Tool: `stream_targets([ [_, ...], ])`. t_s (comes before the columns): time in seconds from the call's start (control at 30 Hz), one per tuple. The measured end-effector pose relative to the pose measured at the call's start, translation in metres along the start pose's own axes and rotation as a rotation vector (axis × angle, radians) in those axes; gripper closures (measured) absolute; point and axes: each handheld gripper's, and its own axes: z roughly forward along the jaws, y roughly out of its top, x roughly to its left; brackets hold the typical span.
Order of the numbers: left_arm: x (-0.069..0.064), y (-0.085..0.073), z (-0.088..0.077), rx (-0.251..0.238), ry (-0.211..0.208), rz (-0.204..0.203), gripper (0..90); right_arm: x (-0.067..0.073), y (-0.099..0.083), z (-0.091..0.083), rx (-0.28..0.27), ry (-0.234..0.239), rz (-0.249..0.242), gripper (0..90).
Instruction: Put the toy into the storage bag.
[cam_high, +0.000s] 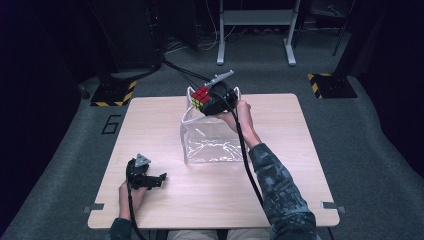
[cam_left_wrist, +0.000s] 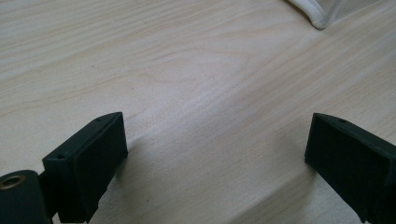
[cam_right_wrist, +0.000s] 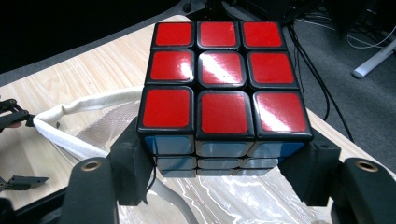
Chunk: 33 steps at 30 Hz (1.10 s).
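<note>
Right tool (cam_right_wrist: 224, 158) grips cube (cam_right_wrist: 224, 79) (red face up) over bag (cam_high: 210, 137).

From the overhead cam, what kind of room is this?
Likely a lab or recording studio: a lone wooden table on grey carpet, hazard-striped stand bases, floor cables, and a metal frame behind.

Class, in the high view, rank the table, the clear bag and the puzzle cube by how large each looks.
1. Table
2. Clear bag
3. Puzzle cube, raised over the bag in the right gripper, so slightly nearer the camera; the ranking holds.
</note>
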Motion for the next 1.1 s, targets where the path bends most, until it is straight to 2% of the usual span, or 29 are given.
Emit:
stream_targets([
  [0.1, -0.0002, 0.0000, 0.0001, -0.002, 0.000, -0.003, 5.3, 0.0019, 0.0001, 0.0019, 0.029, 0.001, 0.020, 33.4],
  [0.17, -0.0003, 0.0000, 0.0002, -0.003, 0.000, -0.004, 5.4, 0.0004, -0.0001, 0.0033, 0.029, -0.002, 0.009, 33.4],
  [0.37, -0.0002, 0.0000, 0.0001, -0.002, 0.000, -0.003, 5.3, -0.0003, -0.0008, 0.0041, 0.062, 0.007, 0.028, 33.4],
  [0.43, 0.0000, 0.0001, 0.0001, -0.001, 0.000, 0.001, 5.4, -0.0015, -0.0009, 0.0046, 0.068, 0.008, 0.008, 33.4],
  [0.57, -0.0003, -0.0001, -0.0001, 0.002, -0.001, -0.003, 5.3, -0.0018, -0.0013, 0.0052, 0.098, 0.005, 0.021, 33.4],
  [0.8, -0.0005, -0.0001, 0.0000, 0.000, -0.001, -0.006, 5.4, -0.0022, -0.0002, 0.0067, 0.111, 0.007, 0.036, 33.3],
  [1.1, -0.0003, 0.0000, 0.0000, 0.000, -0.001, -0.004, 5.4, -0.0010, 0.0000, 0.0088, 0.123, -0.005, 0.025, 33.0],
])
